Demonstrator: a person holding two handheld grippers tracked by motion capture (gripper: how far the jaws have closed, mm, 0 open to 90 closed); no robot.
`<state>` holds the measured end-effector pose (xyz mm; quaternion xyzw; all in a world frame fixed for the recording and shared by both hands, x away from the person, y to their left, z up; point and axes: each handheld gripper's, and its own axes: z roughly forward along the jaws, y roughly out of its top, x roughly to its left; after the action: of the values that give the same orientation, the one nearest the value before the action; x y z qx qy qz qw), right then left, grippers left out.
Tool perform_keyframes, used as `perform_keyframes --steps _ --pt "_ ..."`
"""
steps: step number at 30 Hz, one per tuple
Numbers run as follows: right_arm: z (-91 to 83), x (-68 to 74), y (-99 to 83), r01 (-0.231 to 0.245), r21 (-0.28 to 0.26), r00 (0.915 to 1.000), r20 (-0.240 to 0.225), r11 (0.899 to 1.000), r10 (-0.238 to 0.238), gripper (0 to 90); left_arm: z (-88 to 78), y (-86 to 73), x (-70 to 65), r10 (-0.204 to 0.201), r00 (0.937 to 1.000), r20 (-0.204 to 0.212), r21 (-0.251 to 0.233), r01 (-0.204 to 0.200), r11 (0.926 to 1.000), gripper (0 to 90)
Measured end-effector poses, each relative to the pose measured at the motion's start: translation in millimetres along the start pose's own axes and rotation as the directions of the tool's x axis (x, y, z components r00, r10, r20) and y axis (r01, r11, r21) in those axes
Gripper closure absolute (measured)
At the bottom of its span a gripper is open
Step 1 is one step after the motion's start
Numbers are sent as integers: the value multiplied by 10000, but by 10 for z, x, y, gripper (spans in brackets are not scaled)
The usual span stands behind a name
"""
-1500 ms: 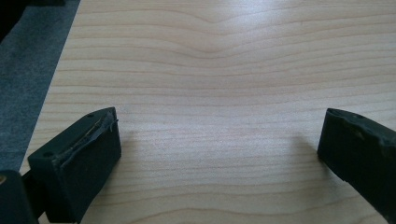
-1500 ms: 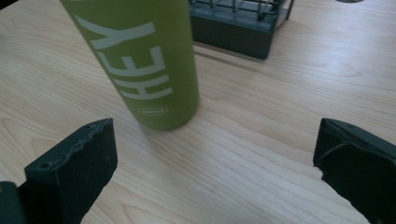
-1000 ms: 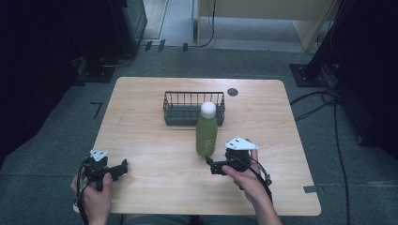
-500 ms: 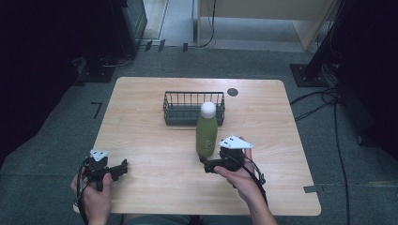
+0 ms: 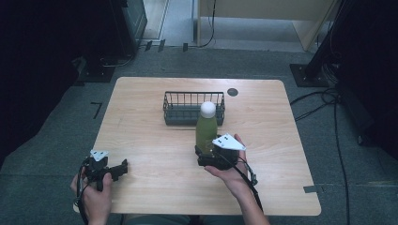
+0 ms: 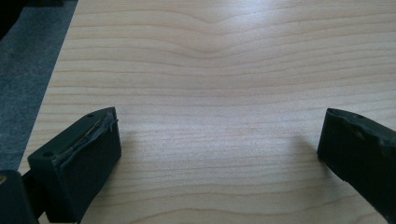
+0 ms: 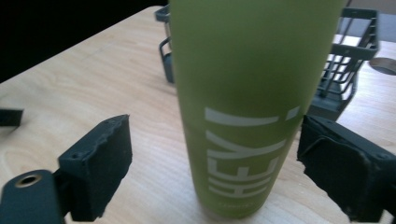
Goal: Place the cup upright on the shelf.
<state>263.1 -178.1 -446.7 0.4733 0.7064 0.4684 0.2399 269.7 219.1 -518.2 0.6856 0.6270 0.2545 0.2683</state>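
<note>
Green bottle (image 7: 247, 102) was seen upright between the right gripper's (image 5: 205, 155) closing jaws, a gap left at one pad, the other seemingly touching; wire basket (image 5: 187, 107) lay just beyond it; left gripper (image 5: 117, 169) was held apart over bare table (image 6: 224, 70).

One bottle, one basket, two grippers, one table

On the table (image 5: 155, 140) stands a single green bottle (image 5: 206, 131) with one white cap (image 5: 208, 109), and just behind the bottle sits one dark wire basket (image 5: 180, 108). One small dark round disc (image 5: 232, 92) lies beyond the bottle, near the basket's right end. Two grippers are counted: the right gripper (image 5: 202, 157) at the bottle's base, the left gripper (image 5: 123, 168) well apart from the bottle toward the table's near left corner. Each has two black fingers (image 7: 95, 165), four in all, and each carries one grey three-cornered plate (image 5: 228, 142). Two hands hold them, one each.
</note>
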Motion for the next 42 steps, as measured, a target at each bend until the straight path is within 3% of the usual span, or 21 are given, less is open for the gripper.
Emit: perform_keyframes --steps 10,14,27,34,38,42 --pt "177 8 81 -197 -525 9964 817 9984 240 149 0 0 -1 11 10000 8 1 -11 10000 0" --pt "224 3 90 -243 -622 9951 945 9978 301 171 0 0 -1 16 10000 12 1 -16 10000 0" --pt "358 -39 79 -478 -854 9963 670 9952 536 181 1 0 -2 40 10000 29 -5 -40 10000 0" --pt "367 -31 76 -80 -1031 9975 686 9946 152 198 1 1 -3 48 10000 36 -7 -48 10000 0" --pt "360 -43 85 -277 -1157 9982 487 9929 335 201 1 1 -3 53 10000 37 -6 -53 10000 0" --pt "347 -41 107 -158 -1268 9982 551 9918 230 201 0 1 -3 58 10000 41 -5 -58 10000 0"
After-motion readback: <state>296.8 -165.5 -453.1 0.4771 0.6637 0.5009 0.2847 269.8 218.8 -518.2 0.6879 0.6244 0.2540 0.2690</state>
